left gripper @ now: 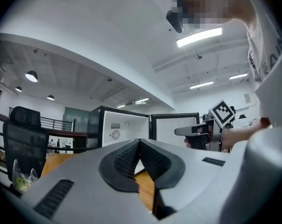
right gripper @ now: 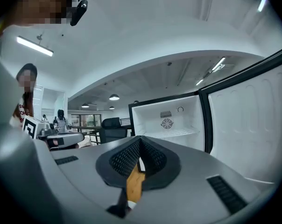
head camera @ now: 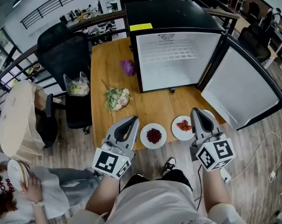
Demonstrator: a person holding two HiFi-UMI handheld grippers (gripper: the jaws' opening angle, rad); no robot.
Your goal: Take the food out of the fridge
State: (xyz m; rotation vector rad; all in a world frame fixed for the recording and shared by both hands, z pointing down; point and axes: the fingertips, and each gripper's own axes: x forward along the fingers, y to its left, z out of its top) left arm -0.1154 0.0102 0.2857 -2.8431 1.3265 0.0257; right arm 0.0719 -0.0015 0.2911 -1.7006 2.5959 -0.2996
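Observation:
The black mini fridge (head camera: 178, 55) stands open at the back of the wooden table (head camera: 103, 59), and its white inside shows no food. Out on the table lie a purple cabbage piece (head camera: 128, 67), a salad plate (head camera: 116, 98), a plate of dark red food (head camera: 153, 136) and a plate of red pieces (head camera: 183, 126). My left gripper (head camera: 131, 121) hovers at the table's near edge, left of the dark red plate, shut and empty. My right gripper (head camera: 197, 112) is over the red-pieces plate, also shut and empty. Both gripper views look level at the fridge (left gripper: 120, 129) (right gripper: 171, 122).
The fridge door (head camera: 243, 85) swings out to the right, past the table edge. A black office chair (head camera: 66, 55) at the left carries a bag of greens (head camera: 78, 85). A seated person (head camera: 19, 181) is at lower left. A cable (head camera: 267, 157) lies on the floor at right.

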